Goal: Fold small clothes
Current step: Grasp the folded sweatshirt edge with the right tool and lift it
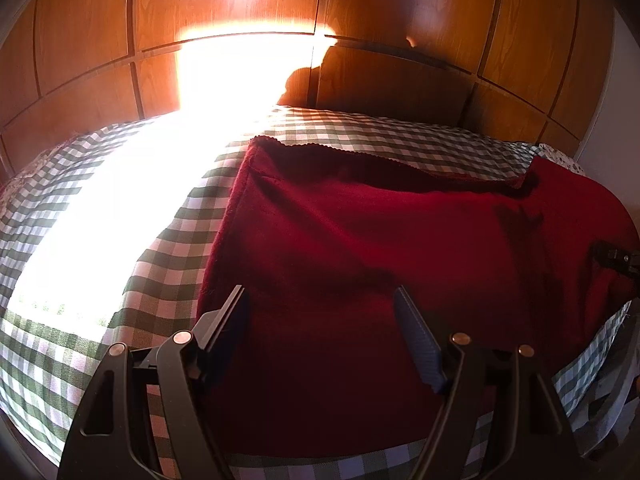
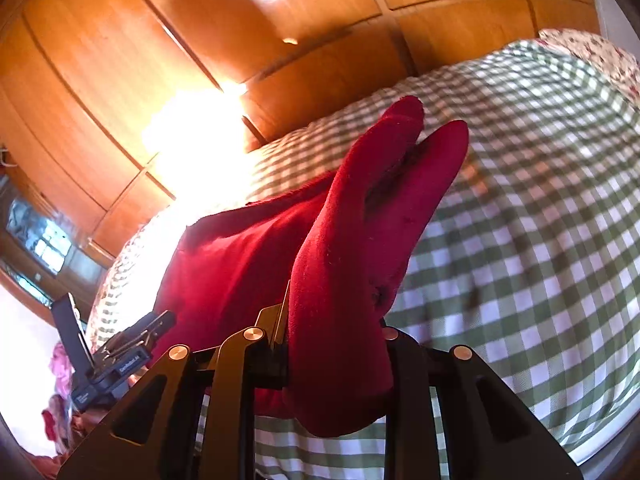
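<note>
A dark red garment [image 1: 360,232] lies spread on the green-and-white checked bed cover [image 1: 168,248], its far edge folded over. My left gripper [image 1: 320,292] hovers open over the garment's near edge, and nothing sits between its fingers. In the right wrist view my right gripper [image 2: 334,312] is shut on a bunched fold of the red garment [image 2: 352,240]. The fold is lifted off the cover and stands up past the fingertips, hiding them. The right gripper [image 1: 616,258] also shows small at the garment's right end in the left wrist view.
Wooden wardrobe panels [image 1: 400,20] rise behind the bed. A glaring patch of sunlight [image 1: 132,200] washes out the cover's left part. A floral sheet [image 2: 592,52] shows at the bed's far edge. Pink and red clothes [image 2: 60,400] lie at the lower left of the right wrist view.
</note>
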### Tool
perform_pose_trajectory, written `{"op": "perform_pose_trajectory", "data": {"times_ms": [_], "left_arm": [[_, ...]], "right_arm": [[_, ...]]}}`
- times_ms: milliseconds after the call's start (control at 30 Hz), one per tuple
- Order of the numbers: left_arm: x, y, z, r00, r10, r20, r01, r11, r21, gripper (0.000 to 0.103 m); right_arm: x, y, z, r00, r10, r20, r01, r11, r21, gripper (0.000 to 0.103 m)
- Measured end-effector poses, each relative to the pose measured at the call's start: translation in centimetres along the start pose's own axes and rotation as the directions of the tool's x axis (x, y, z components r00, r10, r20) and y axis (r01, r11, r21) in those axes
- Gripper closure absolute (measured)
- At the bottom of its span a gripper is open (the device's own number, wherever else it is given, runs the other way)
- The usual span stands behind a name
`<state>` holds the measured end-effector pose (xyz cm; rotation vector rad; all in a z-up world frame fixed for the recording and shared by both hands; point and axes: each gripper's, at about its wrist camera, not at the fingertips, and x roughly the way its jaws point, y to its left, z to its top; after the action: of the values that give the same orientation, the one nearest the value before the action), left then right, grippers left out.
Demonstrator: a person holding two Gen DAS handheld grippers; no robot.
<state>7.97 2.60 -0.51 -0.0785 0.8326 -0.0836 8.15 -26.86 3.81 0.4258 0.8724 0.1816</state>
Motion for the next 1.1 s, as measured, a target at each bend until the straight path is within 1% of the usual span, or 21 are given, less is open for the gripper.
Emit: {"op": "perform_pose_trajectory", "data": {"times_ms": [233, 400, 533, 700, 800, 867, 933, 967, 1033, 1100], "left_arm": [[-1.1, 0.4, -0.2, 1.0, 0.014, 0.009, -0.014, 1.0, -0.012, 0.029], [-1.6, 1.4, -0.3, 1.0, 0.026, 0.016, -0.026, 0.999, -0.025, 0.029], [-1.9, 2.5, -0.4, 1.0, 0.029, 0.011, -0.029, 0.998, -0.049, 0.029], [-2.0, 3.8, -0.5, 1.0, 0.024, -0.007, -0.024, 0.998, -0.06, 0.03], [-2.1, 4.6, -0.4, 1.0, 0.009, -0.022, -0.01, 0.998, -0.064, 0.031], [-2.3, 5.5, -0.1, 1.0, -0.012, -0.026, 0.01, 0.996, -0.085, 0.033], [-2.6, 6.9, 0.3, 0.998, -0.047, -0.029, 0.043, 0.992, -0.122, 0.04], [-2.7, 7.6, 0.5, 0.998, -0.063, -0.028, 0.058, 0.988, -0.144, 0.041], [-2.9, 9.5, 0.8, 0.993, -0.117, -0.029, 0.109, 0.975, -0.196, 0.05], [-3.1, 11.0, 1.0, 0.988, -0.151, -0.023, 0.142, 0.96, -0.241, 0.051]], "right_arm": [[0.3, 2.5, 0.9, 0.999, 0.03, 0.013, -0.029, 0.998, -0.058, 0.082], [0.9, 5.2, 1.4, 0.998, 0.062, 0.007, -0.061, 0.991, -0.12, 0.082], [1.5, 6.9, 1.7, 0.998, 0.056, 0.005, -0.055, 0.986, -0.159, 0.082], [1.9, 7.9, 1.6, 0.998, 0.058, -0.011, -0.059, 0.983, -0.176, 0.083], [1.9, 8.7, 1.8, 0.998, 0.062, -0.01, -0.063, 0.979, -0.193, 0.083], [2.1, 9.4, 1.9, 0.997, 0.075, -0.013, -0.076, 0.976, -0.203, 0.083], [2.4, 10.1, 1.8, 0.996, 0.083, -0.023, -0.086, 0.971, -0.222, 0.083], [2.6, 10.7, 1.7, 0.996, 0.088, -0.029, -0.092, 0.967, -0.237, 0.083], [3.0, 11.7, 1.5, 0.994, 0.097, -0.041, -0.105, 0.96, -0.261, 0.083], [3.6, 12.6, 1.3, 0.992, 0.109, -0.057, -0.12, 0.953, -0.279, 0.083]]}}
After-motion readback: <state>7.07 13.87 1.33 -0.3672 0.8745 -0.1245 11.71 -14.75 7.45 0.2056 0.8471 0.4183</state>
